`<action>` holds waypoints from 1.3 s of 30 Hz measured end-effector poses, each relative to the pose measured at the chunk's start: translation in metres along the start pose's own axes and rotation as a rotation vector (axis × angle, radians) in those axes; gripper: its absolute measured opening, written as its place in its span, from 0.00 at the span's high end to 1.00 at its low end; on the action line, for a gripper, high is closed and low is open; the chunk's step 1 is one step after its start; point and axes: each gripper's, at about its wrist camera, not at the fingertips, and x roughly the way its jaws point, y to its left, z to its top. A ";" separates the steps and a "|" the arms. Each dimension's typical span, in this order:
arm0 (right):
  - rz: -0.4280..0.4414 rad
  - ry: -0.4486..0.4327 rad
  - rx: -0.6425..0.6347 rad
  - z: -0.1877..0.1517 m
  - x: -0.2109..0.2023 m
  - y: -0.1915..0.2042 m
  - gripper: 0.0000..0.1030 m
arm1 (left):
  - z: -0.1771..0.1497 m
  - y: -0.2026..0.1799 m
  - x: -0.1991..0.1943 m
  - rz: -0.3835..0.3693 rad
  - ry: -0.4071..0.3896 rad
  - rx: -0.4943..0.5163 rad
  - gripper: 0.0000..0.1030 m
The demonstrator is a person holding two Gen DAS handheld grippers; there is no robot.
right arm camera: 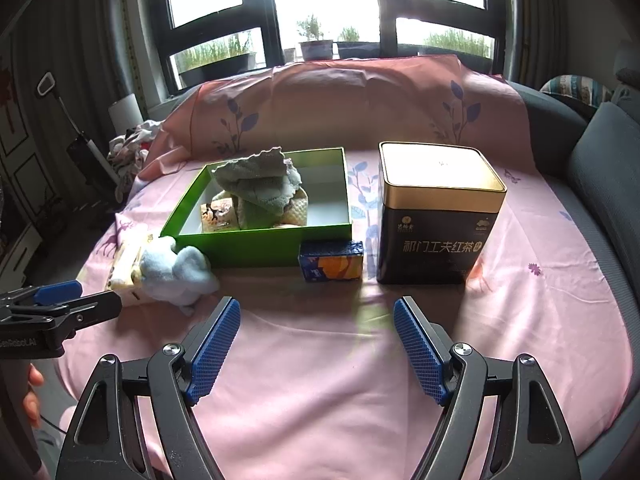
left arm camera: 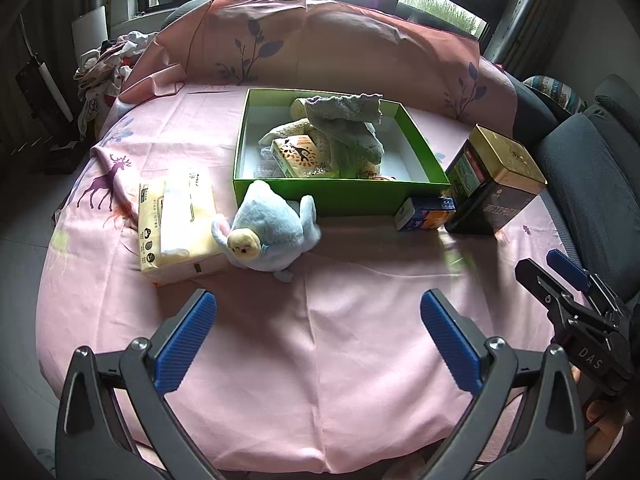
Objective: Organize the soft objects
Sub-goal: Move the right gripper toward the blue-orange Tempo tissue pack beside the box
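A green open box (left arm camera: pixel 344 196) (right arm camera: pixel 256 246) sits on the pink cloth and holds a grey-green towel (left arm camera: pixel 352 132) (right arm camera: pixel 260 190), a small patterned tissue pack (left arm camera: pixel 298 154) (right arm camera: pixel 216 212) and other soft items. A light blue plush toy (left arm camera: pixel 268 232) (right arm camera: pixel 176 270) lies in front of the box's left corner. A yellow tissue pack (left arm camera: pixel 176 224) (right arm camera: pixel 124 264) lies left of the toy. My left gripper (left arm camera: pixel 318 312) is open and empty, above the cloth short of the toy. My right gripper (right arm camera: pixel 318 316) is open and empty, short of the small carton.
A black and gold tea tin (left arm camera: pixel 496 184) (right arm camera: pixel 438 216) stands right of the box. A small blue and orange carton (left arm camera: pixel 426 214) (right arm camera: pixel 332 266) lies in front of the box's right corner. Clothes (left arm camera: pixel 108 68) are piled at the far left. A grey seat (left arm camera: pixel 592 184) borders the right.
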 end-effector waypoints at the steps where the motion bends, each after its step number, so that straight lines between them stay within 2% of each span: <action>1: 0.000 0.001 0.002 0.000 0.001 -0.001 0.23 | 0.000 0.000 0.001 -0.002 0.003 -0.002 0.01; 10: -0.002 0.009 0.008 0.001 0.007 -0.004 0.23 | 0.000 0.006 0.014 -0.013 0.038 -0.039 0.01; 13: -0.007 0.012 0.013 0.000 0.009 -0.007 0.23 | 0.000 0.006 0.015 -0.018 0.033 -0.036 0.01; 17: 0.003 0.003 0.018 -0.005 0.012 -0.013 0.23 | 0.000 0.005 0.013 -0.060 0.008 -0.028 0.01; 21: 0.053 0.007 0.011 -0.015 0.020 -0.018 0.23 | 0.001 0.008 0.012 -0.185 -0.005 -0.041 0.01; 23: 0.103 0.008 0.004 -0.022 0.027 -0.018 0.23 | 0.001 0.007 0.014 -0.221 -0.010 -0.033 0.01; 27: 0.197 0.032 -0.005 -0.030 0.052 -0.010 0.23 | -0.001 0.003 0.021 -0.229 -0.011 -0.009 0.01; 30: 0.242 0.016 -0.014 -0.026 0.071 -0.003 0.23 | -0.001 0.007 0.030 -0.219 0.000 -0.011 0.01; 35: 0.201 0.008 -0.040 -0.002 0.109 0.005 0.23 | 0.002 0.019 0.042 -0.213 0.015 -0.029 0.01; 39: 0.132 -0.001 -0.093 0.014 0.130 0.015 0.23 | 0.006 0.028 0.047 -0.209 0.010 -0.033 0.01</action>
